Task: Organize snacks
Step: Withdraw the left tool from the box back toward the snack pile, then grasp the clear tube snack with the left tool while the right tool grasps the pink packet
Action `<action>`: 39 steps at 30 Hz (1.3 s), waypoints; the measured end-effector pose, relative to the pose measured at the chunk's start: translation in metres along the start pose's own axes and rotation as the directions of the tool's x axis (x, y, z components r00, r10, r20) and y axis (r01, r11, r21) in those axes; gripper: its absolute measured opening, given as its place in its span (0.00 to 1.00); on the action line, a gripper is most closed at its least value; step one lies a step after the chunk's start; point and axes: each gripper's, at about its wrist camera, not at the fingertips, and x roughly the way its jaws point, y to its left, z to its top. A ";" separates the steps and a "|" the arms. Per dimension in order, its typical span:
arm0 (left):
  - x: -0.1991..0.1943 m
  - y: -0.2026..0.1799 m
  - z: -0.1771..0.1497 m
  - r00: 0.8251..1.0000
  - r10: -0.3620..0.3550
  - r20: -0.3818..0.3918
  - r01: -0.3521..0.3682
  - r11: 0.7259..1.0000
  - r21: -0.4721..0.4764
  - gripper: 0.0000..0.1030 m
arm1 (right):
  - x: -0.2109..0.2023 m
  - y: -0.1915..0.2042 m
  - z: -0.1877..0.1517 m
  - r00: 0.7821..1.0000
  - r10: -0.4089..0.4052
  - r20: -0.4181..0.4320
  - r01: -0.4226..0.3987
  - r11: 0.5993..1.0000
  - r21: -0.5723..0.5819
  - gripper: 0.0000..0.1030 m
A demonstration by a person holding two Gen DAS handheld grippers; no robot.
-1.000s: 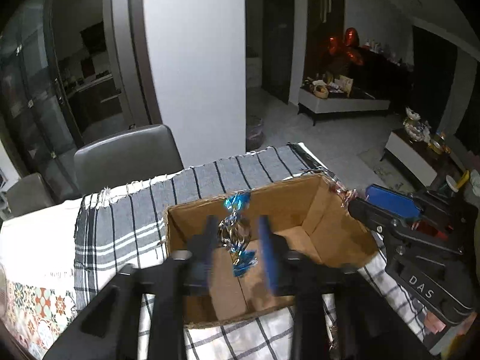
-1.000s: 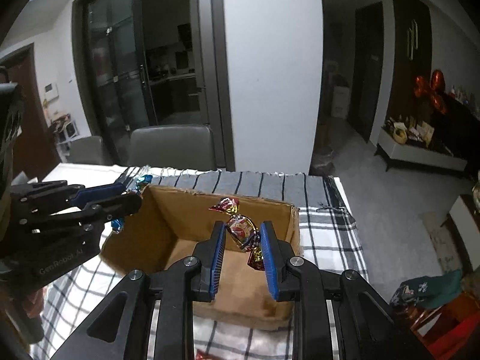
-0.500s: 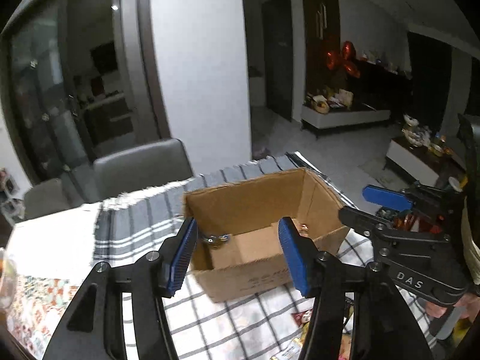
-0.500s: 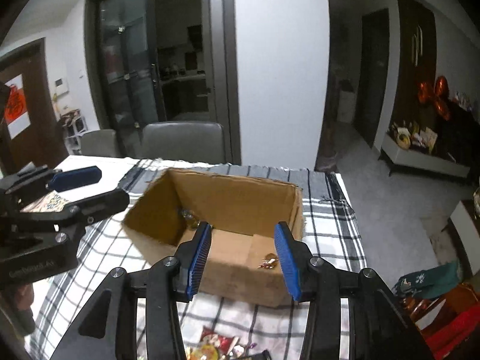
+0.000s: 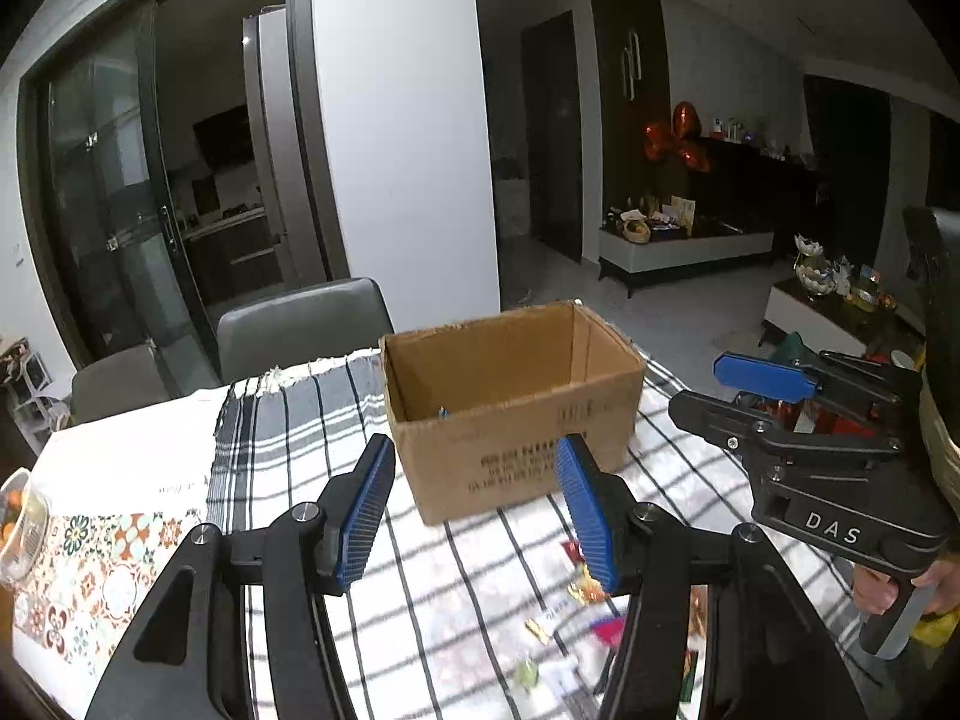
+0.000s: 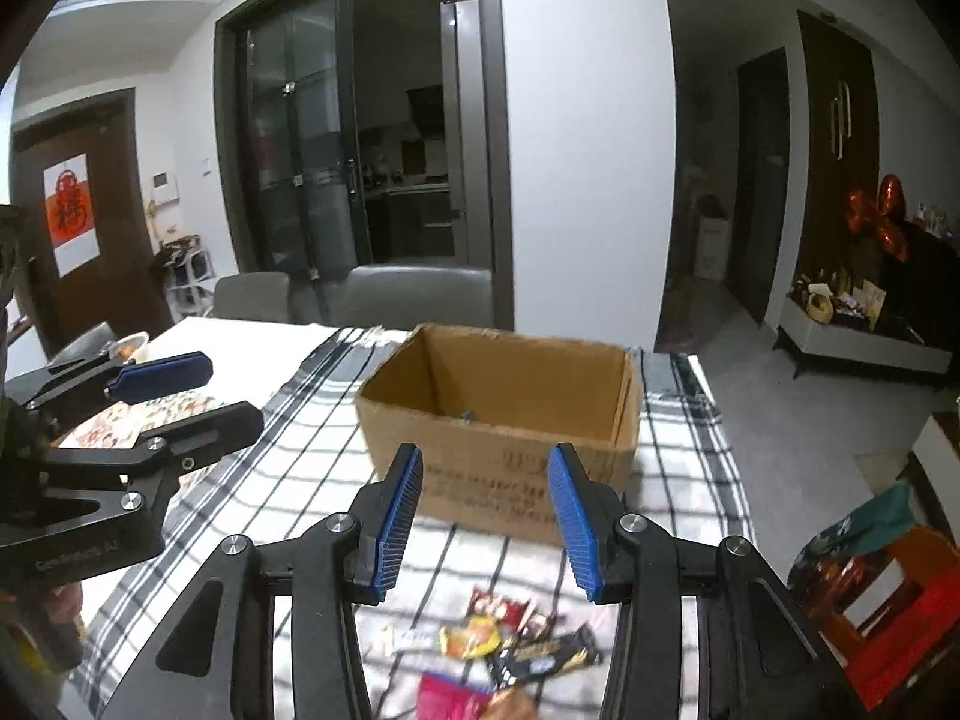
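while both tools hang above the table with nothing between the pads, left gripper (image 5: 474, 510) spread wide and empty, right gripper (image 6: 483, 519) also spread apart and empty. just below, loose snacks (image 6: 516, 648) scattered on the checked cloth (image 6: 312, 456), probably next to be picked. further on, open cardboard box (image 6: 504, 414) placed near the pile, likely as the collecting place. behind, grey chair (image 5: 300, 330).

An open cardboard box (image 6: 498, 420) stands upright beyond the right gripper (image 6: 483, 516); loose wrapped snacks (image 6: 510, 648) lie scattered below it.
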 end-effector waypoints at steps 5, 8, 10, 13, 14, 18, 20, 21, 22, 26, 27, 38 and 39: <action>-0.009 -0.006 -0.029 1.000 -0.003 -0.030 0.003 1.000 -0.006 0.54 | -0.011 0.009 -0.025 1.000 0.007 -0.009 -0.007 1.000 -0.011 0.44; -0.012 -0.008 -0.045 0.999 -0.013 -0.051 0.012 1.000 -0.012 0.54 | -0.015 0.014 -0.037 0.999 0.024 -0.022 -0.024 1.000 -0.010 0.44; -0.016 -0.011 -0.054 0.998 -0.016 -0.059 0.015 1.000 -0.018 0.54 | -0.016 0.017 -0.046 0.999 0.038 -0.035 -0.038 0.999 -0.004 0.44; -0.019 -0.015 -0.067 0.997 -0.016 -0.072 0.015 1.000 -0.019 0.54 | -0.017 0.021 -0.061 0.997 0.052 -0.059 -0.053 0.999 -0.008 0.44; -0.019 -0.017 -0.073 0.997 -0.014 -0.079 0.012 1.000 -0.017 0.54 | -0.017 0.022 -0.066 0.996 0.058 -0.071 -0.058 0.998 -0.006 0.44; -0.018 -0.022 -0.091 0.994 -0.013 -0.106 0.011 1.000 -0.015 0.54 | -0.012 0.023 -0.084 0.992 0.066 -0.107 -0.066 0.998 0.001 0.44; -0.017 -0.024 -0.100 0.993 -0.015 -0.119 0.013 1.000 -0.021 0.54 | -0.011 0.023 -0.095 0.990 0.071 -0.123 -0.070 0.997 0.013 0.44; -0.015 -0.026 -0.104 0.991 -0.022 -0.130 0.019 0.999 -0.026 0.54 | -0.009 0.023 -0.100 0.988 0.076 -0.134 -0.075 0.997 0.016 0.44; -0.014 -0.027 -0.109 0.990 -0.025 -0.139 0.021 0.999 -0.029 0.54 | -0.007 0.024 -0.105 0.986 0.082 -0.146 -0.079 0.997 0.021 0.44; -0.004 -0.030 -0.125 0.981 -0.049 -0.187 0.038 0.997 -0.061 0.53 | 0.003 0.023 -0.121 0.977 0.098 -0.190 -0.091 0.995 0.047 0.44; 0.000 -0.030 -0.129 0.977 -0.058 -0.205 0.044 0.997 -0.070 0.53 | 0.005 0.022 -0.124 0.974 0.102 -0.202 -0.093 0.994 0.053 0.44; 0.030 -0.041 -0.158 0.950 -0.090 -0.299 0.066 0.994 -0.088 0.49 | 0.034 0.019 -0.148 0.950 0.097 -0.297 -0.074 0.993 0.087 0.44; 0.032 -0.040 -0.159 0.948 -0.096 -0.303 0.070 0.993 -0.095 0.49 | 0.036 0.018 -0.150 0.949 0.091 -0.303 -0.067 0.994 0.090 0.44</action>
